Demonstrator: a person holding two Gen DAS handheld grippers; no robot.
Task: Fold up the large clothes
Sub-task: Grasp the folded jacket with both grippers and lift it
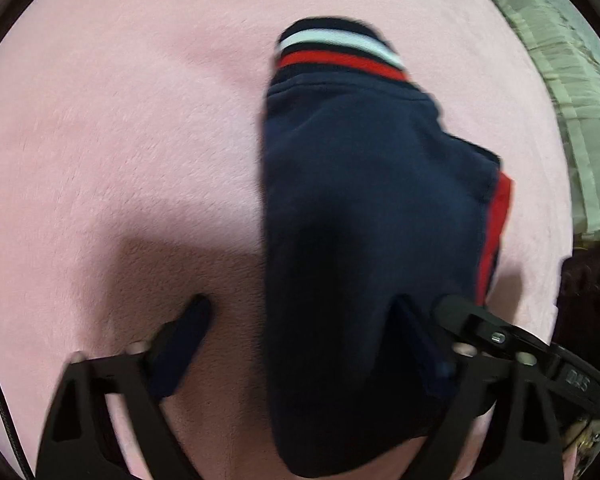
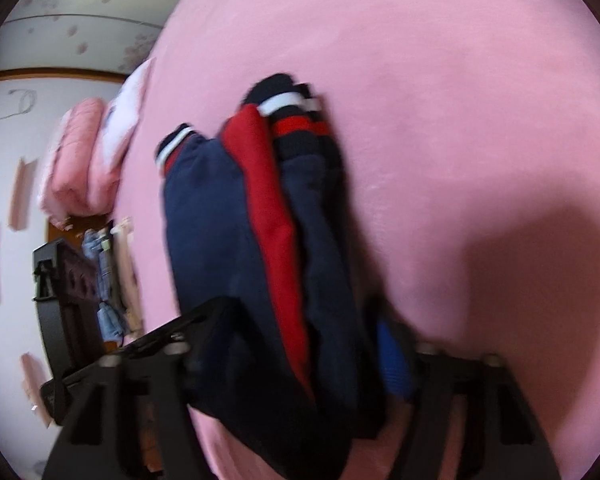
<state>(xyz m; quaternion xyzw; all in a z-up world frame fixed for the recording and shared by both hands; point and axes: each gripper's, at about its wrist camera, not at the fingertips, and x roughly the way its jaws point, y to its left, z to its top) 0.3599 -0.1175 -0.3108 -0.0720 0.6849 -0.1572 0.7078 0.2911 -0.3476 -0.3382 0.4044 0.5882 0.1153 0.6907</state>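
The navy knitted garment with red panels and striped cuffs (image 1: pixel 360 200) lies folded into a narrow bundle on the pink fleece bed cover (image 1: pixel 120 140), mostly done, both grippers' jaws apart astride its near end, pads seemingly not pressing.

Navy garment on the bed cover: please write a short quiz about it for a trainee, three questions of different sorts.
1. True or false: the navy garment lies on a green blanket.
2. Which stripes does the cuff show? A: white and red. B: yellow and green. C: grey only.
3. In the right wrist view, what colour is the long panel along the garment?

Key: 1 false, it lies on a pink blanket; 2 A; 3 red.
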